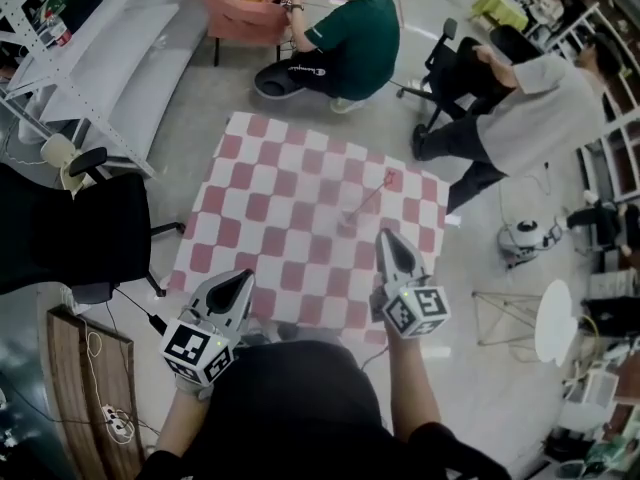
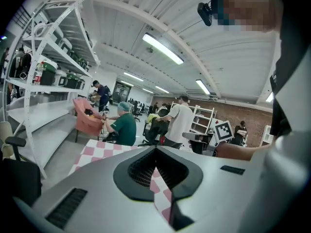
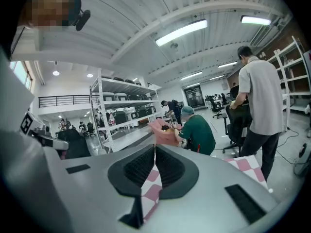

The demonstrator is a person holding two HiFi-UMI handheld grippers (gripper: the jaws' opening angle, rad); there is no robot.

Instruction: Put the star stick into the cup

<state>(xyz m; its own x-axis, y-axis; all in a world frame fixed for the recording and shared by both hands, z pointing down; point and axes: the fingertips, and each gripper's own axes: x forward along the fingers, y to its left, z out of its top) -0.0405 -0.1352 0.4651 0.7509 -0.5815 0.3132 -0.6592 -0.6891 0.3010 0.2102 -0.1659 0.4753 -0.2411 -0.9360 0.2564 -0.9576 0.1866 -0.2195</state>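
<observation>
A table with a red-and-white checkered cloth [image 1: 270, 208] lies in front of me. On its far right part is the star stick [image 1: 372, 197]: a small red star with a thin stick running down-left. At the stick's lower end there is a faint, clear cup-like shape [image 1: 346, 226]; I cannot tell whether the stick stands in it. My left gripper [image 1: 243, 279] hangs over the near edge, shut and empty. My right gripper [image 1: 385, 236] is shut and empty, a little short of the cup. In both gripper views the jaws meet tip to tip over the cloth [image 2: 158, 178] [image 3: 151, 191].
A person in green [image 1: 350, 33] crouches beyond the table by a pink armchair [image 1: 235, 8]. A person in grey [image 1: 530, 103] leans over an office chair [image 1: 450, 68] at the right. A black chair [image 1: 80, 223] stands at the left, and shelving [image 1: 90, 38] runs along the back left.
</observation>
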